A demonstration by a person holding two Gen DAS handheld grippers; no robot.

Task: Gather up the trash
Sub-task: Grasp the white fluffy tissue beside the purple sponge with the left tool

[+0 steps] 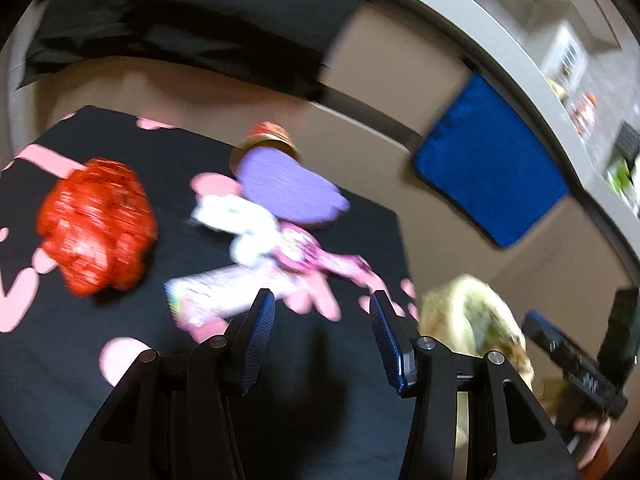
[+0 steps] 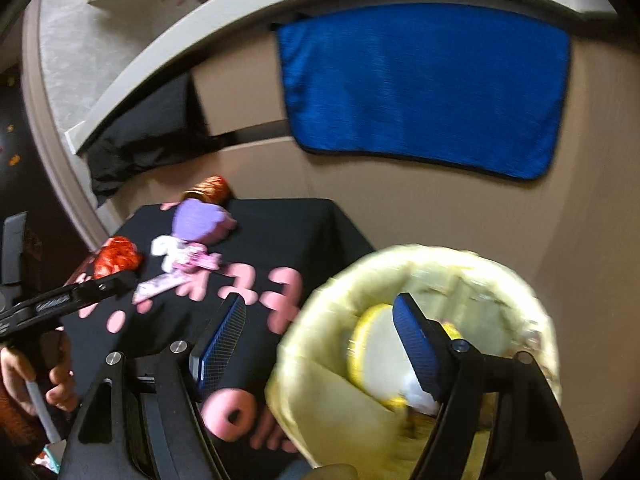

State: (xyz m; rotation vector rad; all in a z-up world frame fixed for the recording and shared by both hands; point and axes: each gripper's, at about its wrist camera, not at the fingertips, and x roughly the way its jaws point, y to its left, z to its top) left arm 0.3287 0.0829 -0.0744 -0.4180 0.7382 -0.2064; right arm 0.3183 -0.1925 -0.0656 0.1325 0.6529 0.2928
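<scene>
L gripper [image 1: 322,304]: jaws apart, empty | R gripper [image 2: 320,312]: jaws wide, empty, angled down

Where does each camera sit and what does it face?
Left wrist: on the left gripper, facing the trash on the black cloth; its open fingers show.
Right wrist: on the right gripper, over the bin; open fingers and a hand show.
Shared: red wrapper, blue towel, bin.

A blue towel [image 2: 420,88] hangs flat against the beige wall [image 2: 440,216] under a white ledge [image 2: 240,24], well apart from a crumpled black cloth [image 1: 180,28].
</scene>
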